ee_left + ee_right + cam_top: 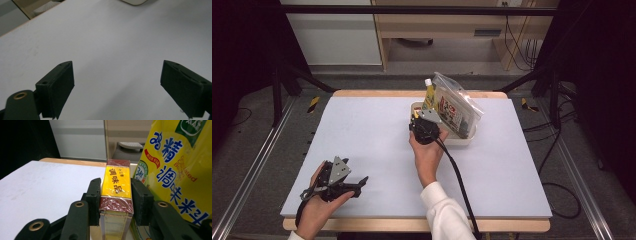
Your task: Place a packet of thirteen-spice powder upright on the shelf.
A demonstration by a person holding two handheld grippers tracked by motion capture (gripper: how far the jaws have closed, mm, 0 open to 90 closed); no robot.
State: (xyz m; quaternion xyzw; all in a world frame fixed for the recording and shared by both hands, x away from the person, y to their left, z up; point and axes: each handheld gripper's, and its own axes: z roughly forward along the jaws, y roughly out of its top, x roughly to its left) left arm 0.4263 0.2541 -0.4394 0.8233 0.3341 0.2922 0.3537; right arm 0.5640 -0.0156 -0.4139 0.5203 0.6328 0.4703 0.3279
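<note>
**A tight spot for the little box**

The jaws of the right gripper [116,195] are clamped on the two narrow sides of a small yellow and dark red box [116,188], held upright just beside a big yellow packet [175,170]. From above, that gripper [419,119] sits at the near left corner of a white tray [462,140] at the far middle of the table [362,145], where the packet and a clear bag [457,110] lean together. I can't quite tell from here whether the box is resting in the tray or hanging just over it.

The crowding is the worry. The packet is so close that any sideways swing could nudge it and topple the leaning bag. The box's wrapper looks slick too, so it might slide down between the pads.

The left gripper [343,183] rests well apart at the near left corner of the table, jaws spread wide and holding nothing.
</note>
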